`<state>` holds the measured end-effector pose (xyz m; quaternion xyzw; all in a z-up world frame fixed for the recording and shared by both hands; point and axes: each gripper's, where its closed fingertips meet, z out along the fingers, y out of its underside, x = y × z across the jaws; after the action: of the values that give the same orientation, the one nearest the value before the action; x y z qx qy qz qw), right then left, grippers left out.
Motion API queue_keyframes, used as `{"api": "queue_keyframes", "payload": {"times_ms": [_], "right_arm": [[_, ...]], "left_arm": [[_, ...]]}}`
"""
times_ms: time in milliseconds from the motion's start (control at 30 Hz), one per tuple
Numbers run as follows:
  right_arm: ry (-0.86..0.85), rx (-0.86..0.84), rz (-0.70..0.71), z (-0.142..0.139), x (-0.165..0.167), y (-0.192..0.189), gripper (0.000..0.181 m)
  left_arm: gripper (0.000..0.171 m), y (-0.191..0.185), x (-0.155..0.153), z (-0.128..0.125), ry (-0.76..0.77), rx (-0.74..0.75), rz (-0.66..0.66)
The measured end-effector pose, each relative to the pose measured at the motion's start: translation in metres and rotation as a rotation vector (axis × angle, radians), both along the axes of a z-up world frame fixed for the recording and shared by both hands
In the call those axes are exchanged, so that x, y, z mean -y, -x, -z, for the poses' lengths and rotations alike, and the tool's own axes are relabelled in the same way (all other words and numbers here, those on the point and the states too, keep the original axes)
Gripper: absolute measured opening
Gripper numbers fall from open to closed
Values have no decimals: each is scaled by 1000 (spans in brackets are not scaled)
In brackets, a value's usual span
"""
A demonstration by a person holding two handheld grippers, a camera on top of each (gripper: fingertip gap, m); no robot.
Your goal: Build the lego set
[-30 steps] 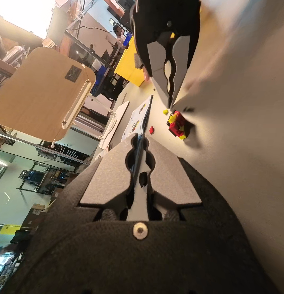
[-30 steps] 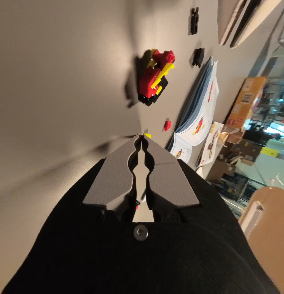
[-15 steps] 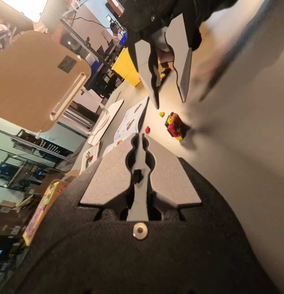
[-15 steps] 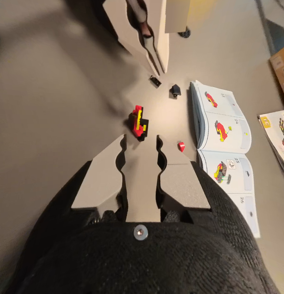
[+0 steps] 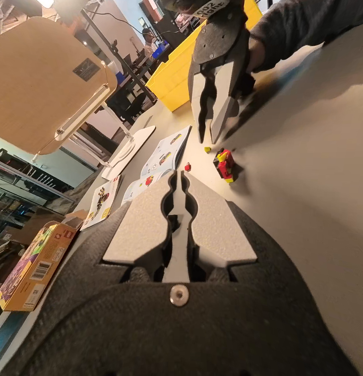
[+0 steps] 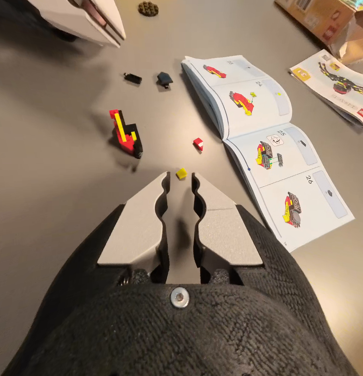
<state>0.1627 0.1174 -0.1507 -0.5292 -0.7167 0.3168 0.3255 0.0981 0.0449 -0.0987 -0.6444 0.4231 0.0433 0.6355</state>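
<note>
While parted, right gripper (image 6: 180,175) empty, matte grey fingers flanking 1 small yellow brick (image 6: 181,173).

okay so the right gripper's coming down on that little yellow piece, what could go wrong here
The yellow piece is tiny and lies just past the tips of the open right gripper; closing off-centre might flick it away. It lies loose on the smooth table, so it could skid toward the red piece or the booklet.
</note>
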Motion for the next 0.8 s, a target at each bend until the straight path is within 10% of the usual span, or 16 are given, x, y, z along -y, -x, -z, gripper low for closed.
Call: {"api": "queue_keyframes", "payload": {"times_ms": [367,800], "right_arm": [[-30,1,-19,1,4,1,14],[-174,-65,-205,-1,51,14,26]], "left_arm": [[32,-27,16,36,326,-47,170],[29,-42,13,50,472,-52,181]]}}
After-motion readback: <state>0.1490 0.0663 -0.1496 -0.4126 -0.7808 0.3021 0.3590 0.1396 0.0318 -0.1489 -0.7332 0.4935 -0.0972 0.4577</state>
